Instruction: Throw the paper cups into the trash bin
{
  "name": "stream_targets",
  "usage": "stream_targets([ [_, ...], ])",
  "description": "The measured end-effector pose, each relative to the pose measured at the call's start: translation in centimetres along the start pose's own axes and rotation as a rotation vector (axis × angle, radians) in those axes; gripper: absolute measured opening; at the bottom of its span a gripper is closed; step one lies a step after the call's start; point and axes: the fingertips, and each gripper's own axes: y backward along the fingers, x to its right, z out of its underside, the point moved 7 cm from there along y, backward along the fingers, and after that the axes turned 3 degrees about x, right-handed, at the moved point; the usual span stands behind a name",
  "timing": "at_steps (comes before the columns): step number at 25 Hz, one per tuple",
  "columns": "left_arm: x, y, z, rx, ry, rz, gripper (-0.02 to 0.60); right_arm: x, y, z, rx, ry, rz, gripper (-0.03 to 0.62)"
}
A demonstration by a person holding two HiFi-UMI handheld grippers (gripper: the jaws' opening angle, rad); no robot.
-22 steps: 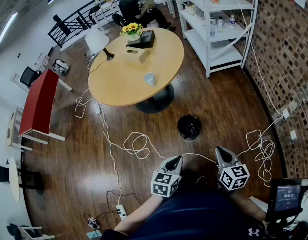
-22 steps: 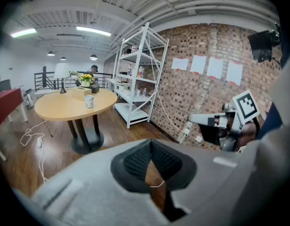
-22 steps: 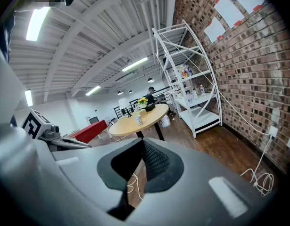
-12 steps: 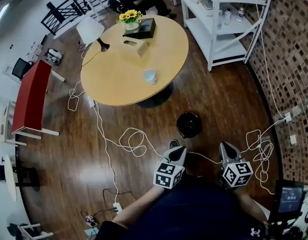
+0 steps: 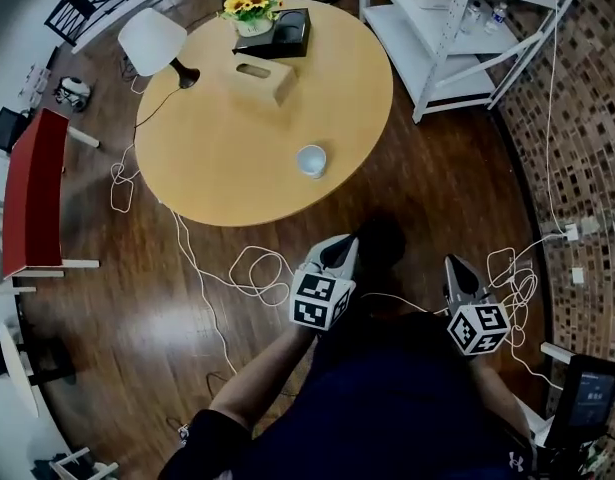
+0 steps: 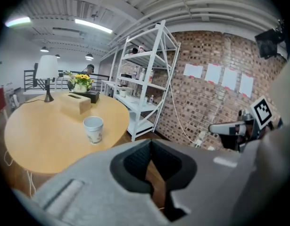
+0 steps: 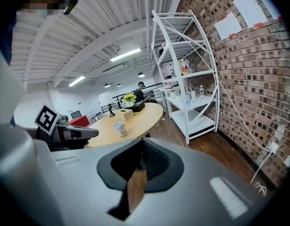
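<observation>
A white paper cup (image 5: 311, 160) stands upright near the front edge of the round wooden table (image 5: 217, 158). The same cup (image 6: 93, 128) appears ahead and to the left in the left gripper view, and the cup (image 7: 119, 128) looks small in the right gripper view. On the floor in front of the table sits the black trash bin (image 5: 385, 246), partly hidden behind my left gripper (image 5: 340, 249). That gripper (image 6: 151, 142) is shut and empty, short of the table edge. My right gripper (image 5: 454, 268) hangs to the right over the floor, and its tips (image 7: 143, 141) meet with nothing held.
The table also carries a tissue box (image 5: 262, 78), a black box (image 5: 287, 30), yellow flowers (image 5: 249, 6) and a white lamp (image 5: 152, 40). White shelving (image 5: 457, 28) stands against the brick wall on the right. Cables (image 5: 249, 268) loop across the floor. A red table (image 5: 32, 193) is at the left.
The table and cup have come closer in the head view. Both grippers are now nearer the table, and the left one has risen beside the bin. Both remain shut.
</observation>
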Motion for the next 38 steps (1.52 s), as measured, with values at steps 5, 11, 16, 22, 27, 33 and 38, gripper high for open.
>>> stream_targets([
  [5,-5.7,-0.5,-2.3,0.019,-0.003,-0.077,0.005,0.4,-2.3,-0.5,-0.033,-0.004,0.009,0.009],
  [11,-7.4,-2.0,-3.7,0.048,0.039,-0.190,0.015,2.1,-5.3,-2.7,-0.004,-0.001,-0.057,0.009],
  [16,-8.4,-3.3,-5.0,0.048,0.030,-0.270,0.095,2.6,-7.4,-4.8,0.027,0.021,-0.126,0.009],
  [22,-11.9,-3.8,-4.3,-0.022,0.046,-0.348,0.163,3.1,-8.2,-4.5,-0.024,0.015,-0.163,0.009],
  [27,-16.5,-5.5,-4.5,-0.082,0.090,-0.381,0.163,2.8,-9.0,-4.1,-0.043,0.034,-0.186,0.009],
  [33,-20.1,-9.8,-4.1,-0.224,0.150,-0.325,0.163,2.8,-8.0,-2.9,-0.078,0.037,-0.191,0.009],
  [38,-21.0,-11.5,-3.9,-0.338,0.108,-0.353,0.049,4.0,-6.9,-2.9,-0.070,0.010,-0.138,0.009],
])
